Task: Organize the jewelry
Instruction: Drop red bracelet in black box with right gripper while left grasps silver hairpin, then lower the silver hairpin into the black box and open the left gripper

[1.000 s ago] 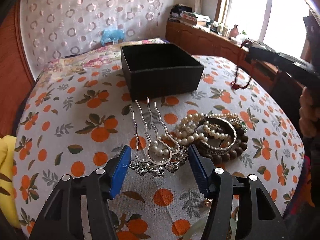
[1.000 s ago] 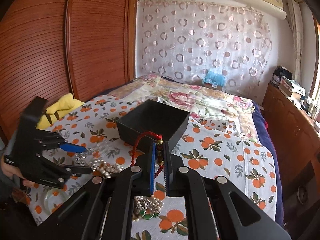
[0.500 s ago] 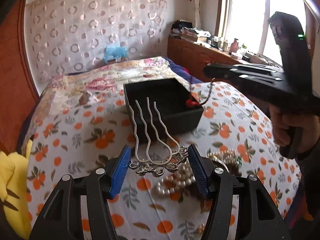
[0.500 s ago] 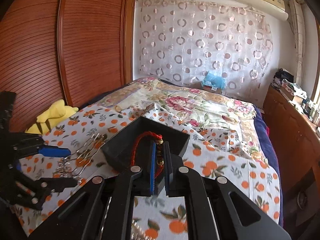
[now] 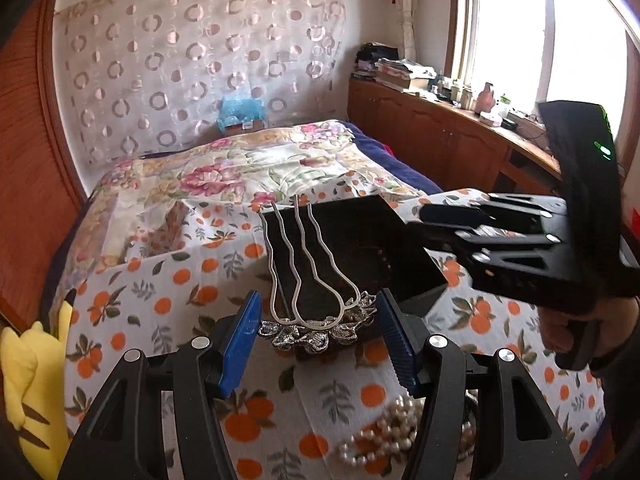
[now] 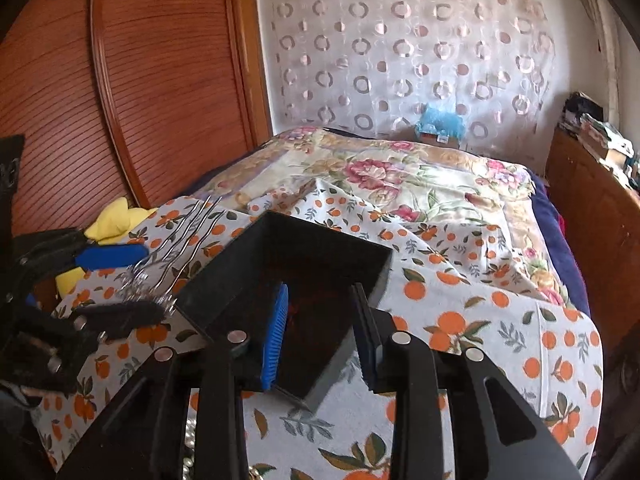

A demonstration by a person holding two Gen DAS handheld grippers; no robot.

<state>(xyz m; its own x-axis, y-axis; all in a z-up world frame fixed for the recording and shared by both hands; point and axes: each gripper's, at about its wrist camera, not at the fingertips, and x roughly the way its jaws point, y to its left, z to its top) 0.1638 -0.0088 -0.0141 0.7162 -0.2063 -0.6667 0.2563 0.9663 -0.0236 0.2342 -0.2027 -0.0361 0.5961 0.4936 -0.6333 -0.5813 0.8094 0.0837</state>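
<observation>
While the left gripper (image 5: 318, 336) clamps the silver hair comb (image 5: 310, 280) and the right gripper (image 6: 320, 328), jaws just parted and empty, hangs over the black box (image 6: 320, 248), long prongs risk snagging its rim.

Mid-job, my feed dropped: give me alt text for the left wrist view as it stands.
The left gripper clamps a silver ornate hair comb by its base, prongs pointing away over an open black square box on the orange-print cloth. The right gripper, held by a hand, reaches over the box from the right; a white pearl strand lies below.
</observation>
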